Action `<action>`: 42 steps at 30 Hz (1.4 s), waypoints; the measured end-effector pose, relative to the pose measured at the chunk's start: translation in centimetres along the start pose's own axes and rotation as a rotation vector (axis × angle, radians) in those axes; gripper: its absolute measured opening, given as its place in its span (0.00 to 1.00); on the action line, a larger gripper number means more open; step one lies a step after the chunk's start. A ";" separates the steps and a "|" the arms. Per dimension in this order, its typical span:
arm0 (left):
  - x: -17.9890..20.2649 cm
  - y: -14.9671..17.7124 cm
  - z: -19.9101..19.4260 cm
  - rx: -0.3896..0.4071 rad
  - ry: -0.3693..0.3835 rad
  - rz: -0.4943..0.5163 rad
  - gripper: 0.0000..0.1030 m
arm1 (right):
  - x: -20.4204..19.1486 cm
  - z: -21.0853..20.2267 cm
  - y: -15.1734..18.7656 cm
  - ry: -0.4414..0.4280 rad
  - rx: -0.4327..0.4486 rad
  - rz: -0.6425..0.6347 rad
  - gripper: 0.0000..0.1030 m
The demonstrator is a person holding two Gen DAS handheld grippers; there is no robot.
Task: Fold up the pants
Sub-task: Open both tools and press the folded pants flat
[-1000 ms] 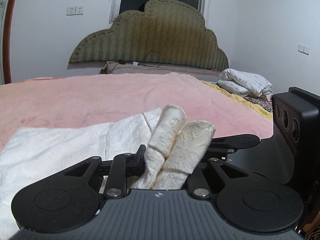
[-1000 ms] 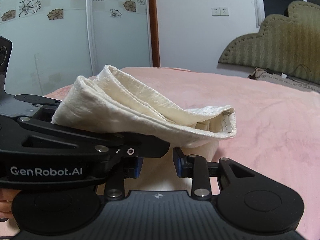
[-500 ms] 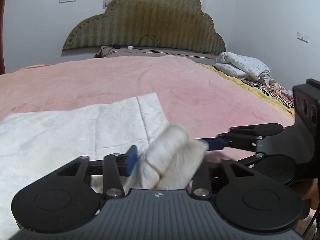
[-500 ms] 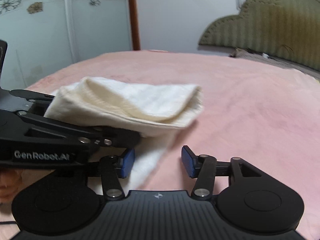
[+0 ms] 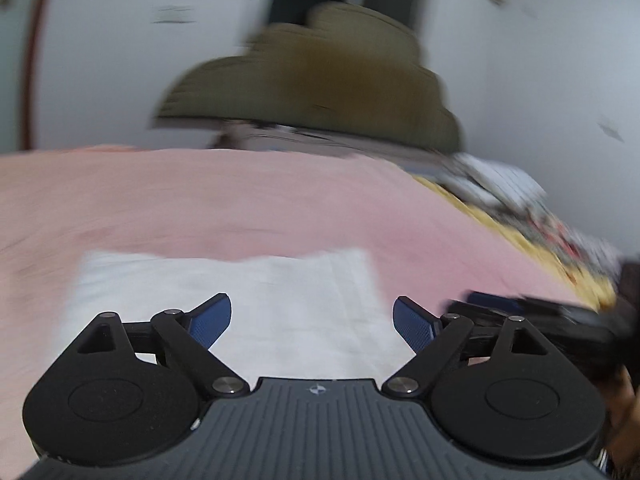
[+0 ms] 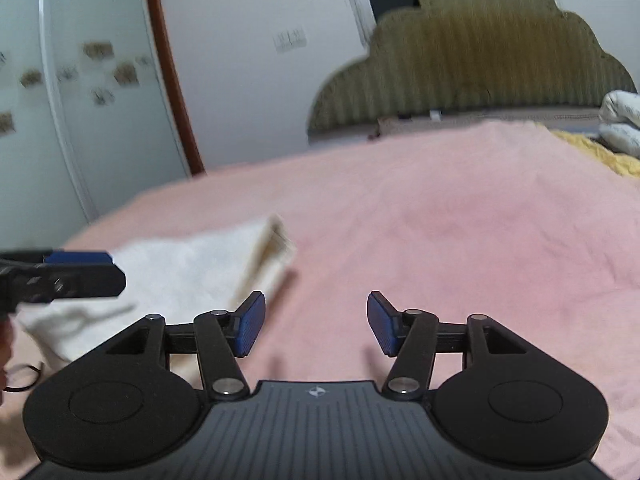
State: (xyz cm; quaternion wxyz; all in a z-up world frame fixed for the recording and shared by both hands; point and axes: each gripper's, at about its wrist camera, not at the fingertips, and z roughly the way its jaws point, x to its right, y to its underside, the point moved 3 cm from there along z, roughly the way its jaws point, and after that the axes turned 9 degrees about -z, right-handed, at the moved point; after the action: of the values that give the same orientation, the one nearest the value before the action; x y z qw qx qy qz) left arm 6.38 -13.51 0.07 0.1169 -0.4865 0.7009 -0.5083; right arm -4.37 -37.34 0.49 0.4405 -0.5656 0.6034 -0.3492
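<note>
The white pants (image 5: 248, 292) lie folded flat on the pink bed cover (image 5: 200, 200). My left gripper (image 5: 312, 322) is open and empty, hovering just above the near part of the pants. In the right wrist view the pants (image 6: 180, 272) lie at the left on the bed cover (image 6: 440, 220). My right gripper (image 6: 316, 326) is open and empty, just right of the pants' edge. The left gripper's fingers (image 6: 80, 276) show at the left edge of that view. Both views are blurred by motion.
An olive headboard (image 6: 480, 52) stands at the far end of the bed. A white quilt (image 6: 620, 120) and yellow blanket (image 5: 540, 248) lie at the bed's right side. A wardrobe (image 6: 60, 100) with flower prints stands to the left.
My left gripper let go of the bunched pants end and opened wide. The pants dropped flat on the bed. Both grippers drew back from the cloth.
</note>
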 end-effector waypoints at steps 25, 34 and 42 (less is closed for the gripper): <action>-7.0 8.0 -6.1 0.042 -0.364 0.508 0.92 | -14.7 3.2 2.0 -0.161 -0.074 -0.230 0.70; -8.5 6.5 -4.8 0.101 -0.580 0.310 0.93 | -14.2 3.6 2.3 -0.157 -0.076 -0.214 0.73; -13.0 5.6 -6.8 -0.005 -0.522 0.012 0.94 | -13.4 4.1 2.9 -0.176 -0.108 -0.204 0.75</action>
State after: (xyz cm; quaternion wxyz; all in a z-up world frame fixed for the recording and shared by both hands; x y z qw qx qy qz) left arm 5.23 1.00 -5.80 0.2955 -0.5972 0.6512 -0.3633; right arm -1.99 -23.45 -1.84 0.4227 -0.6752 0.5200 -0.3083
